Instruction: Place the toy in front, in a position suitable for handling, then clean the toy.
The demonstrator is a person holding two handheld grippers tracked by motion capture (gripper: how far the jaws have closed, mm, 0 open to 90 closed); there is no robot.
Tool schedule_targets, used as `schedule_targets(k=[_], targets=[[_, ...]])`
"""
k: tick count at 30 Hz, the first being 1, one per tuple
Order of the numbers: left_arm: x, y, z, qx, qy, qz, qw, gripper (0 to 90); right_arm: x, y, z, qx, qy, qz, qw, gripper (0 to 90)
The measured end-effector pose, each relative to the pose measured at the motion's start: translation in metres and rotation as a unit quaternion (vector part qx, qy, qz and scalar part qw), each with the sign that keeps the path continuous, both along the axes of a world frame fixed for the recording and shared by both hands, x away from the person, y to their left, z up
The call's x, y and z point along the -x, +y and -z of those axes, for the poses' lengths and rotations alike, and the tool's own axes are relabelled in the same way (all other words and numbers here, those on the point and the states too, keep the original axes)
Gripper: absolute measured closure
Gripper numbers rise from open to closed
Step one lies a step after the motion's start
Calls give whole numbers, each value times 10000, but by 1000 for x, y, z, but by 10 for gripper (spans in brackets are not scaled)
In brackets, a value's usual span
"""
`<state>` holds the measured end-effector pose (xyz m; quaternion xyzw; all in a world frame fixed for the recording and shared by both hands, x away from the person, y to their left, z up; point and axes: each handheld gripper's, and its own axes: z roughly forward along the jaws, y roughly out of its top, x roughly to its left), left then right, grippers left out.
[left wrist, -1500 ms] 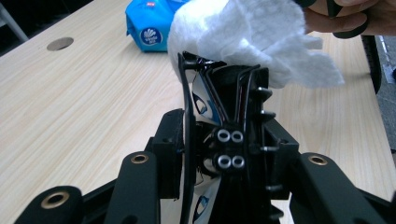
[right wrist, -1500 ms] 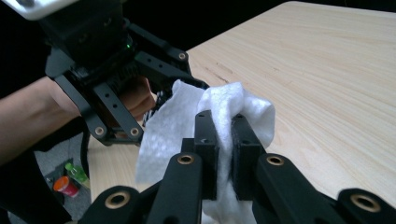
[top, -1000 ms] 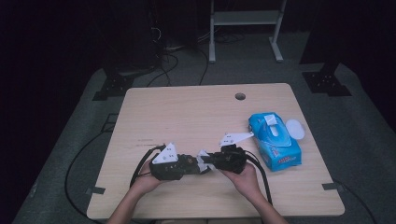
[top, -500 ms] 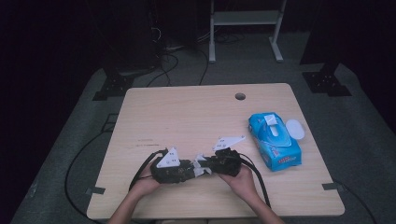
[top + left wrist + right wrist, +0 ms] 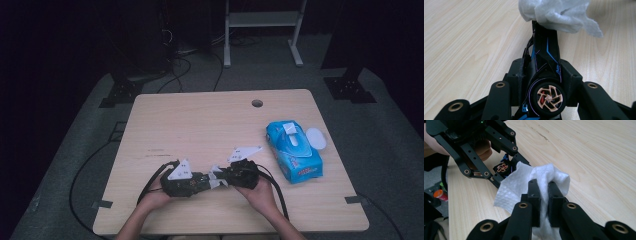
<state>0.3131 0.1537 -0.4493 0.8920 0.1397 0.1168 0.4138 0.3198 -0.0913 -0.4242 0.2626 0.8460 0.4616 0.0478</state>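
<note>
On the wooden table [image 5: 200, 125], left gripper [image 5: 197, 184] fingers clamp a toy car [image 5: 546, 75] facing right gripper [image 5: 220, 179] fingers pinching a wipe [image 5: 524, 185].

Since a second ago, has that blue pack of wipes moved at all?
No. The blue wipes pack lies by the table's right edge, below the round hole, same as before.

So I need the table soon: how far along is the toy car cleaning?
Done: a wipe is out of the blue wipes pack. In hand: left gripper clamps the black toy car; right gripper presses the wipe on its far end. Left: finishing, putting things down.
</note>
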Motion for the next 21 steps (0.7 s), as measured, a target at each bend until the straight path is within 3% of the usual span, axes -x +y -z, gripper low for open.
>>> schedule_targets(k=[7,12,19,21], targets=[[-1,0,0,-30,-21,14,10000,592,-3,-1,1,-67,50,-6,10000,827],[-2,0,0,-28,-4,22,10000,591,1,3,-1,42,-68,8,10000,827],[-1,0,0,-14,18,-4,10000,591,7,30,-3,199,-187,-334,9991,826],[-2,0,0,-13,18,-6,10000,591,5,29,-3,208,-170,-336,9991,827]])
